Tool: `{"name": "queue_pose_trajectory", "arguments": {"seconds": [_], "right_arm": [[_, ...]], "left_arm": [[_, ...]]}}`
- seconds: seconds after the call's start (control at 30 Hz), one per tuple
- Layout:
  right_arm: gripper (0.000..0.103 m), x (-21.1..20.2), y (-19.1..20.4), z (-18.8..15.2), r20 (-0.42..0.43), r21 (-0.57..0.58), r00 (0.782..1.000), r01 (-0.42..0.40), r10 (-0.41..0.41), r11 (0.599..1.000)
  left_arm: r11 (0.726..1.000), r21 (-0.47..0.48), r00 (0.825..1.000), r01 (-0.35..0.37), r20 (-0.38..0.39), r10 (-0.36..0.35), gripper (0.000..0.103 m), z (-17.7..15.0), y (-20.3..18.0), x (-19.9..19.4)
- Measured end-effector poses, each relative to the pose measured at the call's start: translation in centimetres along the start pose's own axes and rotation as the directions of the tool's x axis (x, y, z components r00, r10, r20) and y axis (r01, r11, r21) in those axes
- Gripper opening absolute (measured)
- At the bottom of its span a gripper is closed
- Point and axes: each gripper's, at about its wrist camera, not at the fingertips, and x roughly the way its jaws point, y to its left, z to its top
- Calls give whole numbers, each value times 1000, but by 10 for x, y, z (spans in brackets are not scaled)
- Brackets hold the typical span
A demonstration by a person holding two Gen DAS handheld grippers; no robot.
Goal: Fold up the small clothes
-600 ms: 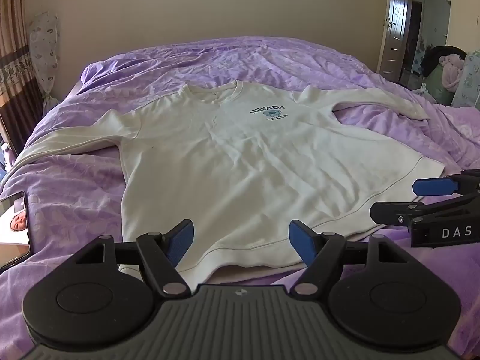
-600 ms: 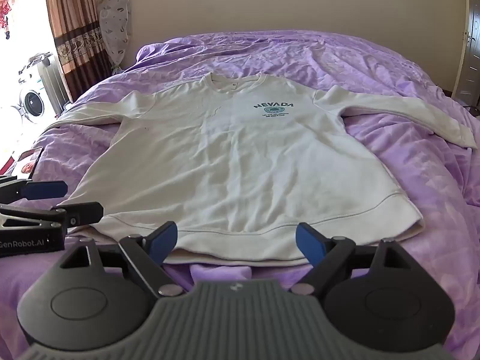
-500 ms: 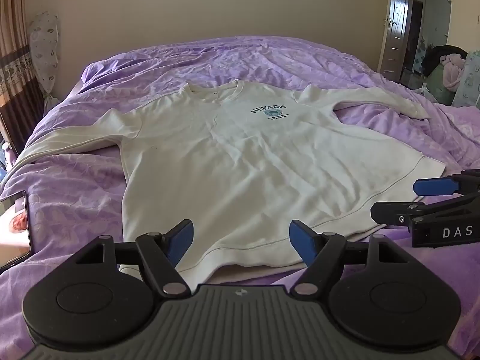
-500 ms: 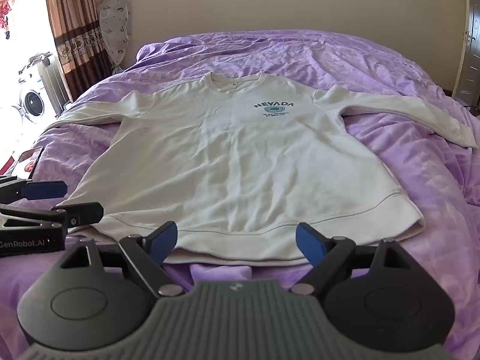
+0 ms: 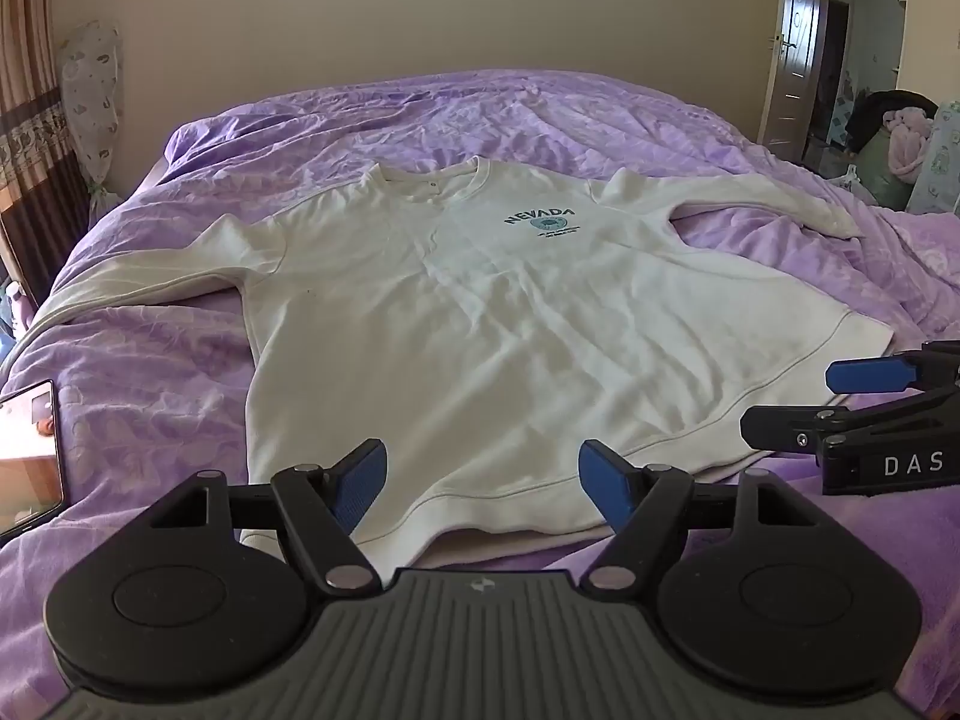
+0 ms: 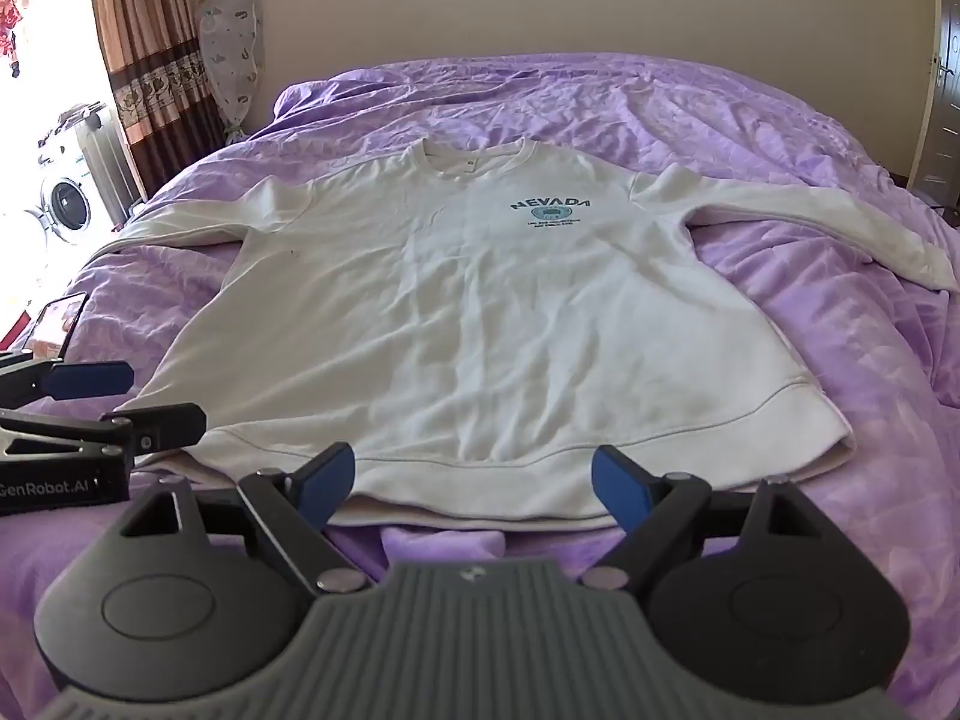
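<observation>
A cream long-sleeved sweatshirt (image 5: 492, 312) (image 6: 480, 312) with a "NEVADA" print lies flat, front up, on the purple bedspread (image 5: 540, 114) (image 6: 750, 120), sleeves spread to both sides. My left gripper (image 5: 483, 486) hangs open just above the near hem, left of its middle, nothing between its blue pads. My right gripper (image 6: 474, 489) is likewise open over the hem further right, holding nothing. Each gripper shows side-on in the other's view: the right gripper (image 5: 840, 396) at the right edge, the left gripper (image 6: 120, 396) at the left edge.
A phone (image 5: 27, 450) (image 6: 60, 315) with a lit screen lies on the bed at the left. A curtain (image 6: 144, 48) and a washing machine (image 6: 63, 198) stand beyond the bed's left side. An open door (image 5: 798, 42) and piled clothes (image 5: 900, 132) are at the far right.
</observation>
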Motion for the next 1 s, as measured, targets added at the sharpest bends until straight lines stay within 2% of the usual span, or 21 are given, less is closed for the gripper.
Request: {"name": "queue_pose_trajectory", "arguments": {"seconds": [1.0], "right_arm": [[82,2,1,0,-9,4,1000,-3,3,1000]], "left_arm": [[1000,-1,1000,0,-6,0,86,-2,3,4]]}}
